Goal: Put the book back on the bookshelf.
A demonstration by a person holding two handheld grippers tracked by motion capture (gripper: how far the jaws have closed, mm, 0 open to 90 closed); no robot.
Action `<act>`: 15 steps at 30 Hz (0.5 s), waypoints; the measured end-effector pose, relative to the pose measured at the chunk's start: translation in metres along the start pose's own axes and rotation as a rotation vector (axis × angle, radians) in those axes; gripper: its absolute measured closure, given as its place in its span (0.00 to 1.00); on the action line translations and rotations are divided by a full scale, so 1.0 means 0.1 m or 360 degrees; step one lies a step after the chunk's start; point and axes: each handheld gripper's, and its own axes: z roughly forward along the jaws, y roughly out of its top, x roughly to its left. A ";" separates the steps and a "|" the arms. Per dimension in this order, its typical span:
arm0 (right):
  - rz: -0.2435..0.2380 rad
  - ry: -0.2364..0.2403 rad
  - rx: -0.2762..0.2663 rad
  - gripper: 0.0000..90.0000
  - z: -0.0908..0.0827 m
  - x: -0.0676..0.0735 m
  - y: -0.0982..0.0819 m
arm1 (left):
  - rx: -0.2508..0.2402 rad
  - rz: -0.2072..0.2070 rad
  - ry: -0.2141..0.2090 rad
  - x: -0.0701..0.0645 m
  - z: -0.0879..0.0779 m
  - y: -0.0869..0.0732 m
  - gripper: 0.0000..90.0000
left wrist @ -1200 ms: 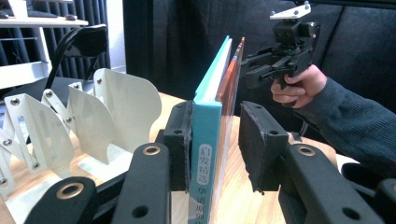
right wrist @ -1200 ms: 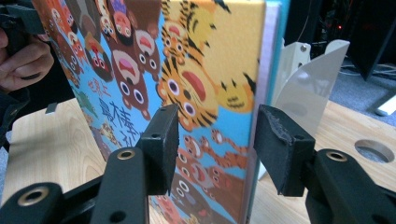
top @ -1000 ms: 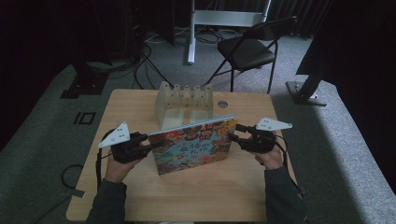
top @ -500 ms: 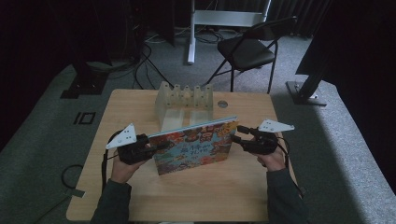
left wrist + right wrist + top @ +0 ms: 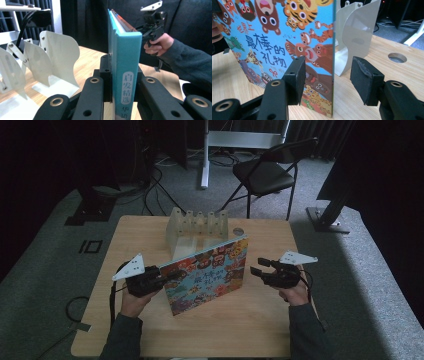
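Item: picture book, standing upright on its lower edge near the centre of the table, cover facing me, white divider rack just behind it at about 12 o'clock.

Left gripper: I am pinching the book's spine end with it, jaws pressed against both sides of the blue spine; they have just been closing onto it.

Right gripper: I am holding it at the book's 3 o'clock, just off the free edge, jaws spread (the page edge sits between the pads, touching neither).

Handling note: I judge the step to be carrying the book to a rack slot. I am keeping the left pinch firm and the book vertical, and would steady the free edge with the right before lifting, since a one-sided hold could let it swing.

Change since earlier frames: the right gripper, then at the book's edge, is now standing slightly clear; the book is staying upright in the same spot.
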 end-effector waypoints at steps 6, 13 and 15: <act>0.0018 -0.0016 0.0007 0.51 -0.03 -0.03 -0.04 | -0.0008 0.0044 0.0001 -0.07 0.00 -0.01 0.88; 0.0036 -0.0026 0.0025 0.51 -0.03 -0.05 -0.12 | -0.0011 0.0065 0.0000 -0.11 0.01 -0.01 0.88; 0.0033 -0.0039 0.0035 0.51 -0.03 -0.05 -0.14 | -0.0009 0.0073 -0.0001 -0.11 0.02 -0.01 0.88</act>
